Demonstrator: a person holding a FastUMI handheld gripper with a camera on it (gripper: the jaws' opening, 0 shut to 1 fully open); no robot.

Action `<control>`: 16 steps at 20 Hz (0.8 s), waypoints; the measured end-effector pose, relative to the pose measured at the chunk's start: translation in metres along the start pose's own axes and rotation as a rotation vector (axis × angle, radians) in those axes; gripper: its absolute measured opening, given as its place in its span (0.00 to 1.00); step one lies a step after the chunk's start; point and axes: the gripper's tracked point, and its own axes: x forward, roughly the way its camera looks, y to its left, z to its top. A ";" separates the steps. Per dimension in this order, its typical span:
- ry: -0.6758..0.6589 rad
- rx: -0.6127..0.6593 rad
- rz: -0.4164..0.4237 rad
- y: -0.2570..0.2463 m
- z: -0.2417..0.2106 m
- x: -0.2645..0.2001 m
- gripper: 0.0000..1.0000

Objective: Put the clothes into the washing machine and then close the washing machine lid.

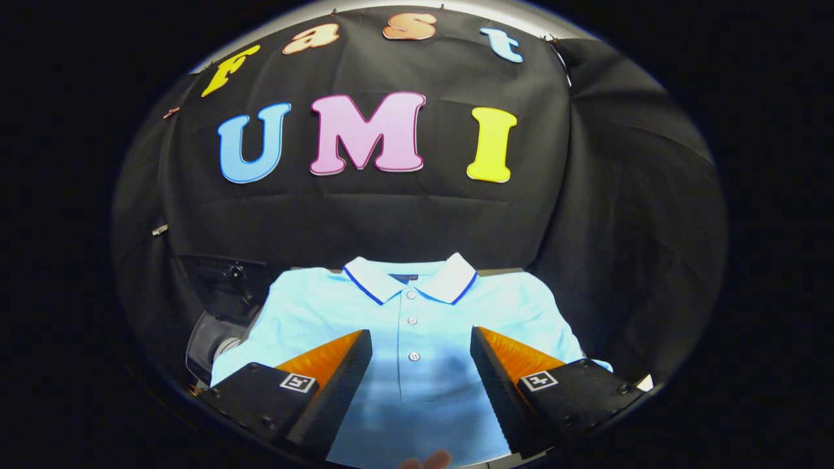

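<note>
The shirt point(417, 326) lies flat and face up, collar point(410, 277) away from the hand-held gripper point(421, 345). The gripper's two fingers are wide apart and hold nothing — they hang just above the shirt, one on each side of the row of buttons. The washer point(215, 326) is a dark shape just past the shirt's sleeve, on the left. The shirt looks soft, light and floppy — it will likely sag and bunch when lifted. A good place to pinch may be a fold of cloth by the buttons, not the flat, smooth part.
</note>
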 end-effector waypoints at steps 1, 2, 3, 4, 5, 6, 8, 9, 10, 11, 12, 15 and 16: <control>0.017 0.006 0.019 0.006 -0.001 0.007 0.98; 0.032 0.012 0.033 0.011 -0.003 0.013 0.98; 0.049 0.006 0.035 0.014 -0.005 0.020 0.98; 0.073 -0.011 0.016 0.012 -0.008 0.025 0.98; 0.088 -0.032 -0.004 0.010 -0.009 0.029 0.98; 0.101 -0.043 -0.019 0.007 -0.011 0.031 0.98; 0.119 -0.022 -0.029 0.004 -0.016 0.036 0.98; 0.131 -0.013 -0.027 0.004 -0.018 0.040 0.98; 0.142 0.000 -0.026 0.006 -0.017 0.040 0.98; 0.143 0.014 -0.028 0.005 -0.016 0.041 0.99; 0.151 0.031 -0.027 0.005 -0.018 0.043 0.98; 0.155 0.070 -0.016 0.005 -0.020 0.043 0.98; 0.159 0.071 -0.016 0.006 -0.019 0.045 0.98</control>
